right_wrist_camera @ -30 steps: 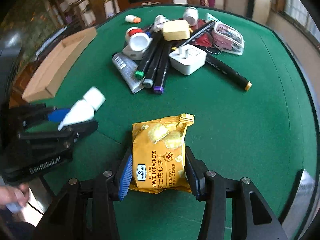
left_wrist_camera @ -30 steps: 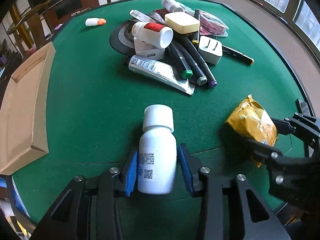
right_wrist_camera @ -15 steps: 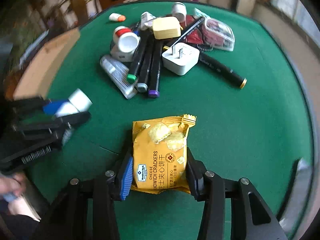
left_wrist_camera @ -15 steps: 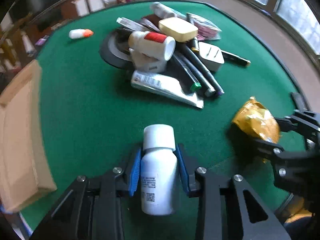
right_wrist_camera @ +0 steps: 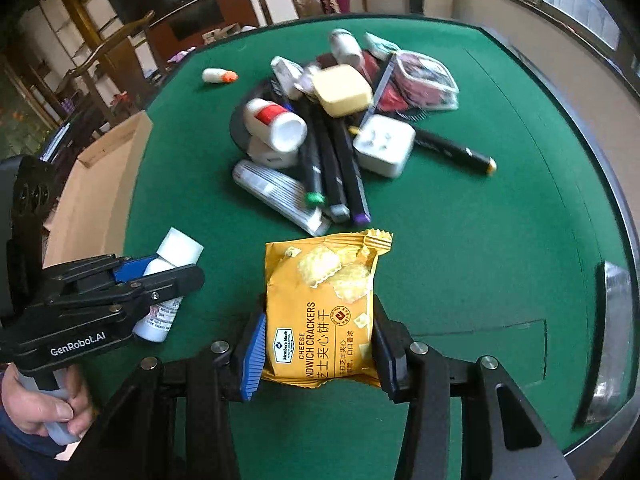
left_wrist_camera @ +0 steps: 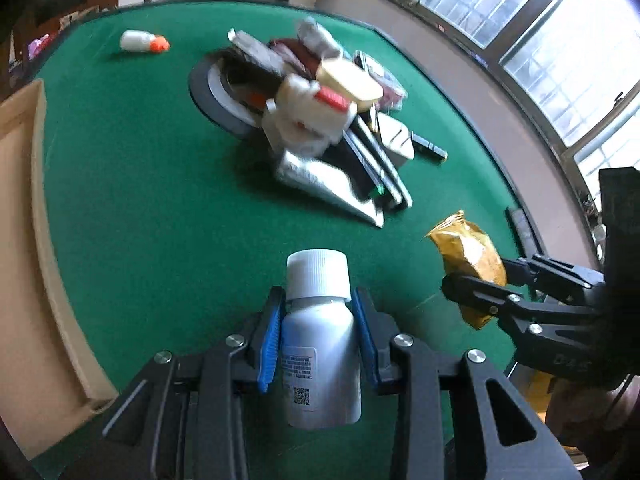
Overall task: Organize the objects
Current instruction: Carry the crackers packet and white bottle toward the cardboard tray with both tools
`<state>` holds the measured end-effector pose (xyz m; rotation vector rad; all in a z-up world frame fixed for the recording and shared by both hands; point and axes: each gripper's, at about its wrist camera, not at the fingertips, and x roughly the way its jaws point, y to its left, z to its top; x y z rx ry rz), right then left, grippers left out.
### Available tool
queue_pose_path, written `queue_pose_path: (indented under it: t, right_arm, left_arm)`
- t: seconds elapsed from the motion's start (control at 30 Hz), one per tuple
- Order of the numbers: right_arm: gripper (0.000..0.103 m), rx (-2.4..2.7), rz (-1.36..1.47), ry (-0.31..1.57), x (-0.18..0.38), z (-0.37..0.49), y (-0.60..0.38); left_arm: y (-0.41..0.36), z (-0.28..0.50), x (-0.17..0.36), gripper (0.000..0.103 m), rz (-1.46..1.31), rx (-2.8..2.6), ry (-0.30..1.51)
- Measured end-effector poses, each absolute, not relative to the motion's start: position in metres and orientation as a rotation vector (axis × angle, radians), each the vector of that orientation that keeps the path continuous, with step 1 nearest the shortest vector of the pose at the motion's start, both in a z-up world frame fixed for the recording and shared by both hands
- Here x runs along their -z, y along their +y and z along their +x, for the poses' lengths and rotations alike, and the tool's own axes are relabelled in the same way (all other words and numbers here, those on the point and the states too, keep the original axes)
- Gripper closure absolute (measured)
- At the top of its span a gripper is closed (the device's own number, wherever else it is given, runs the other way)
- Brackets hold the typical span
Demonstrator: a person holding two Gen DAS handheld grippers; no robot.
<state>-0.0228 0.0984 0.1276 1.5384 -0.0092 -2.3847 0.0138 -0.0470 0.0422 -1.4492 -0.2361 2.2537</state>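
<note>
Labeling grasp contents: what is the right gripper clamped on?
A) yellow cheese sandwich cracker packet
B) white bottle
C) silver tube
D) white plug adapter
A: in the right wrist view the right gripper has its pads pressed on both sides of the yellow cheese sandwich cracker packet; the white bottle sits in the left gripper.

Three black markers (right_wrist_camera: 334, 168) in the pile, one yellow cracker packet (right_wrist_camera: 320, 312), one cardboard tray (right_wrist_camera: 100, 184).

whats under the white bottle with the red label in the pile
The red-label bottle lies on a white boxy item and overlaps a dark round disc. Black markers run alongside. Whatever else is beneath stays covered.
</note>
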Motion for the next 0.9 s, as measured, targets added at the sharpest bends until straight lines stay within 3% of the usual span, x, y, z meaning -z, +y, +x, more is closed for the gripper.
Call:
queue_pose_path:
  t: [0.37,0.9]
  right_arm:
    - [0.053,2.239,1.386,0.051,-0.147,-0.047,0.023]
    - [0.053,2.085,1.327,0.135,-0.164,-0.052,-0.087]
  left_arm:
    - [-0.117,0.021,-0.094,0.070,-1.383,-2.479,-0.325]
    - [-0.223,0.045,-0.104,0.070,-1.385,-2.629,-0.477]
